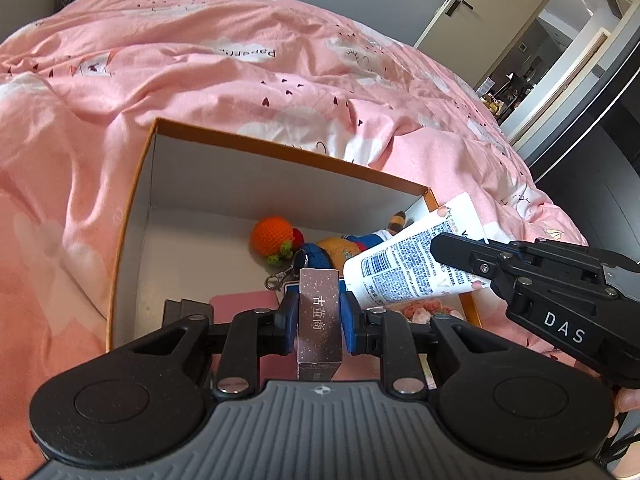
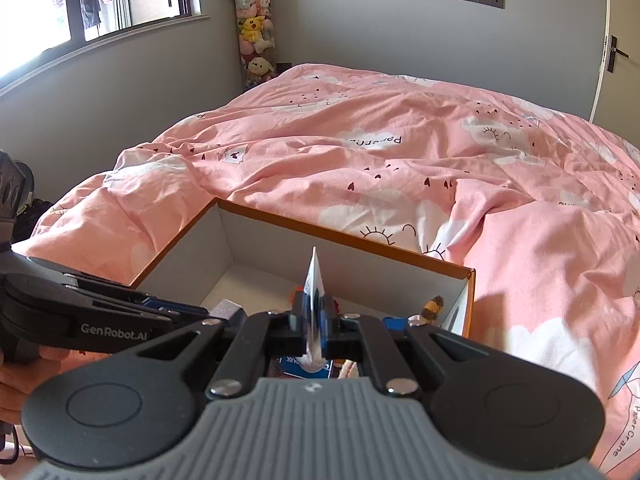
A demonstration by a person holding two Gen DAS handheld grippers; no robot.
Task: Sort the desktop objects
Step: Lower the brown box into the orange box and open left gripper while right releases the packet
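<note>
My left gripper point(image 1: 320, 308) is shut on a small rose-coloured glittery carton point(image 1: 319, 316) with printed characters, held upright over the near part of an open orange-rimmed box point(image 1: 280, 152). From the right comes my right gripper point(image 1: 452, 256), shut on the flat end of a white tube point(image 1: 408, 260) that slants down over the box's right side. In the right wrist view the right gripper point(image 2: 314, 316) pinches the tube point(image 2: 314, 280) edge-on above the box point(image 2: 340, 236). The left gripper point(image 2: 200, 314) reaches in from the left with the carton point(image 2: 228, 308).
Inside the box lie an orange crocheted fruit point(image 1: 272, 238), a blue and yellow plush toy point(image 1: 340, 250) with a key clip, a pink flat item point(image 1: 244, 304) and snack packets point(image 1: 424, 312). The box rests on a pink quilt point(image 1: 200, 80). A door stands at the far right.
</note>
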